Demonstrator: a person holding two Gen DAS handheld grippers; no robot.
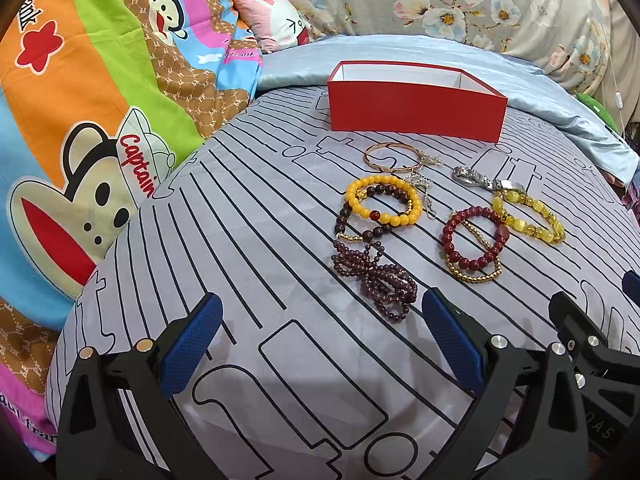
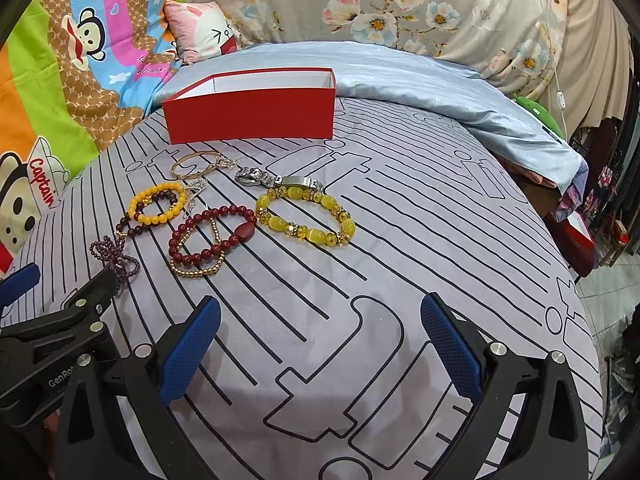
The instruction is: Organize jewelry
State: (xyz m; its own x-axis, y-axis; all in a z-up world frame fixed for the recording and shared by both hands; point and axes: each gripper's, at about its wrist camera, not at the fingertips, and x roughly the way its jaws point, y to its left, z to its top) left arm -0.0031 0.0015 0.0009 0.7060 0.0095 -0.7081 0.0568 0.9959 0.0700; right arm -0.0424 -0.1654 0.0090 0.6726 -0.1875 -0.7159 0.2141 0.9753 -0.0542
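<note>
Several bracelets lie on the grey striped bedsheet (image 1: 248,216) in front of an open red box (image 1: 416,110) (image 2: 252,114). A purple bead strand (image 1: 376,276) (image 2: 114,254) lies nearest my left gripper (image 1: 320,312). Beyond it are a yellow bead bracelet (image 1: 384,200) (image 2: 158,204) over a dark bead one, a red bead bracelet (image 1: 472,240) (image 2: 212,236) over a gold one, a yellow crystal bracelet (image 1: 532,216) (image 2: 306,220), a silver bracelet (image 1: 480,178) (image 2: 280,180) and gold bangles (image 1: 394,158) (image 2: 196,164). Both the left gripper and my right gripper (image 2: 320,316) are open and hold nothing.
A colourful cartoon quilt (image 1: 92,120) is heaped on the left and a floral quilt (image 2: 380,4) along the back. A light blue cover (image 2: 460,92) lies behind the box. The bed's right edge drops to a tiled floor (image 2: 604,300).
</note>
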